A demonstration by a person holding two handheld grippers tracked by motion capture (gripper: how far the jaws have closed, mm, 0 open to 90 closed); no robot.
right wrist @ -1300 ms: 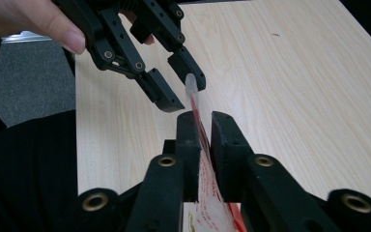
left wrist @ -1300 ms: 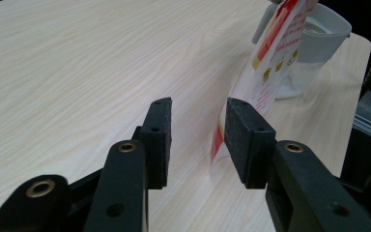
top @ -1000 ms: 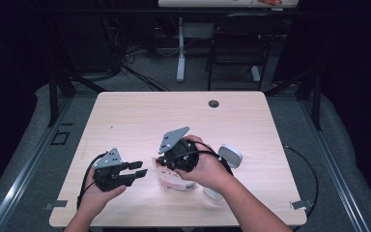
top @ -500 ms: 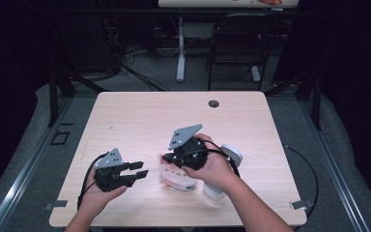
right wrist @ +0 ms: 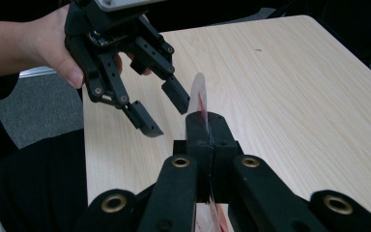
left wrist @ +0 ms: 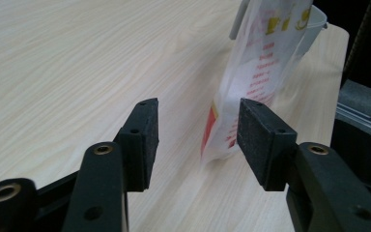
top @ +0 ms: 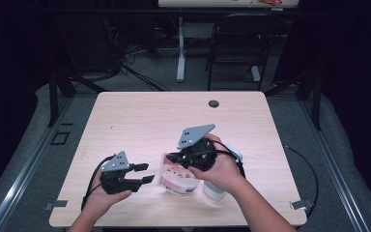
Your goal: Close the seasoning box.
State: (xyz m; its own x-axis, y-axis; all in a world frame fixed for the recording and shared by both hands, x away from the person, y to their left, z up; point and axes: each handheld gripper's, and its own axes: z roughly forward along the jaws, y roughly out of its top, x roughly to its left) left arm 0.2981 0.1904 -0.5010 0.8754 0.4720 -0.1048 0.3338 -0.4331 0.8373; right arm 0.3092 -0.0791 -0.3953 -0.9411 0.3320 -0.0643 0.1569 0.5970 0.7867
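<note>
A clear plastic bag (top: 176, 179) with red print stands on edge on the wooden table (top: 149, 116). My right gripper (top: 171, 157) is shut on the bag's top edge (right wrist: 199, 89), the film pinched between its pads. My left gripper (top: 149, 172) rests low at the front left, pointing right at the bag. Its jaws have just been opening and now stand wide. In the left gripper view the bag's lower corner (left wrist: 222, 140) lies just beyond the pads (left wrist: 145, 140), touching neither. The right gripper view shows my left gripper (right wrist: 166, 116) a short way from the bag's edge.
A white container (top: 215, 189) stands behind the bag under the right hand, its rim (left wrist: 316, 24) visible past the bag. A round cable hole (top: 214, 103) sits near the table's far edge. A chair (top: 236, 43) and a desk leg (top: 180, 48) stand beyond the table.
The right hand has shifted to the right with the bag's top still pinched. The left gripper's jaws have spread wider while the hand stayed in place.
</note>
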